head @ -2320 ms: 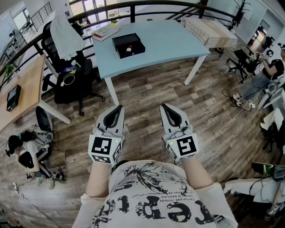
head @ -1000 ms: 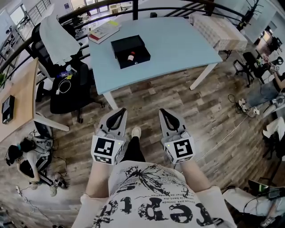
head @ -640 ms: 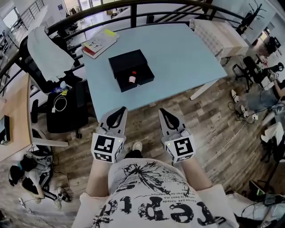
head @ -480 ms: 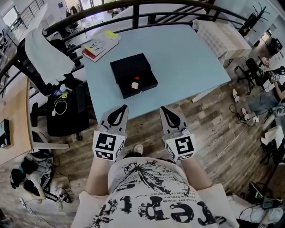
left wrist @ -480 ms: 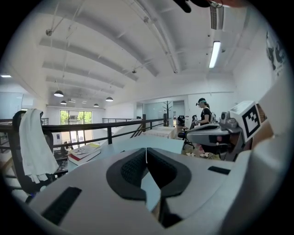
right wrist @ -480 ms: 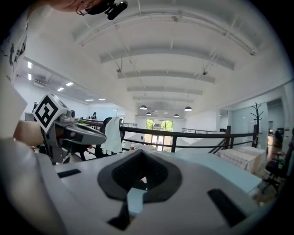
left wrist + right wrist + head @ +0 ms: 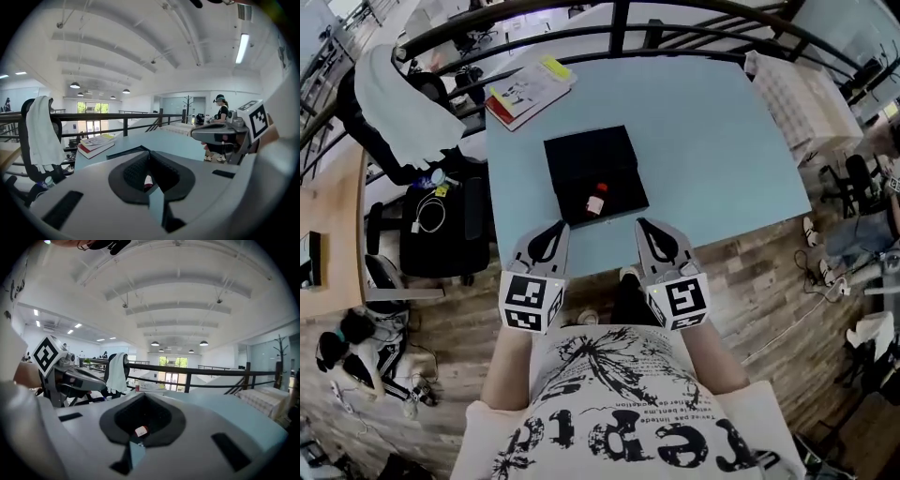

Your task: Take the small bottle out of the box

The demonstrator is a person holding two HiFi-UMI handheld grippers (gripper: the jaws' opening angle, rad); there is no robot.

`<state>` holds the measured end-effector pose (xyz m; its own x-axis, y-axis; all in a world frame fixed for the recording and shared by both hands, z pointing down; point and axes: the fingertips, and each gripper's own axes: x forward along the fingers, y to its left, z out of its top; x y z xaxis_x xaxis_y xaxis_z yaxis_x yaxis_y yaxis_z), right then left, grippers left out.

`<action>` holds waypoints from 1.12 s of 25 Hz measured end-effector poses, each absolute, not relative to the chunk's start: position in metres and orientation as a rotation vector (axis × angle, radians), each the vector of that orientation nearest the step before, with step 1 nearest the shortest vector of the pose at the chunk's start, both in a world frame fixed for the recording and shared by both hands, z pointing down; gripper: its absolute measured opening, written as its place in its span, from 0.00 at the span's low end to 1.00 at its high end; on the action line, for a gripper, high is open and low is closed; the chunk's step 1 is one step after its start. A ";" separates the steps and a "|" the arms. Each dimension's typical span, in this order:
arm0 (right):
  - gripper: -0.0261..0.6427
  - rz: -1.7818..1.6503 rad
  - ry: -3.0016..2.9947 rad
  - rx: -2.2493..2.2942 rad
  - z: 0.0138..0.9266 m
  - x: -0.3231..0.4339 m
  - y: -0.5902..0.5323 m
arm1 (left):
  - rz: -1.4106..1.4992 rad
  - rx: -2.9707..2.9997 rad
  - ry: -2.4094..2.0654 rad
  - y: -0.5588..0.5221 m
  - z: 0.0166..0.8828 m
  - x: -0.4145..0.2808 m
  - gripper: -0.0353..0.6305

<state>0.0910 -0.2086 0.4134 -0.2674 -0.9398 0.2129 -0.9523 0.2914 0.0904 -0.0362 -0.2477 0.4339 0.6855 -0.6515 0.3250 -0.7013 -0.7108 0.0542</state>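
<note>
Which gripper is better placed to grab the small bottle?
Left, marginally: the left gripper sits slightly nearer the small bottle in the box than the right gripper. Both are shut.

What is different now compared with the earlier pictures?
The person has walked up to the table: the left gripper and right gripper now reach over its near edge, just short of the box. Nothing was gripped or released. Both grippers stayed shut and empty; the bottle still lies in the box.
</note>
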 end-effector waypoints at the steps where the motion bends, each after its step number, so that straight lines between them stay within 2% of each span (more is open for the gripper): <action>1: 0.05 0.086 -2.354 1.712 0.416 0.096 -0.221 | 0.430 2.698 -1.133 -0.256 0.437 -0.032 0.09; 11: 0.05 0.150 -2.513 1.345 0.451 0.146 -0.317 | 0.551 2.387 -1.347 -0.315 0.503 0.015 0.09; 20: 0.05 0.268 -2.553 1.177 0.497 0.183 -0.351 | 0.782 2.185 -1.290 -0.341 0.577 0.057 0.09; 28: 0.05 0.355 -2.569 1.109 0.520 0.202 -0.364 | 1.057 2.092 -1.141 -0.352 0.633 0.075 0.31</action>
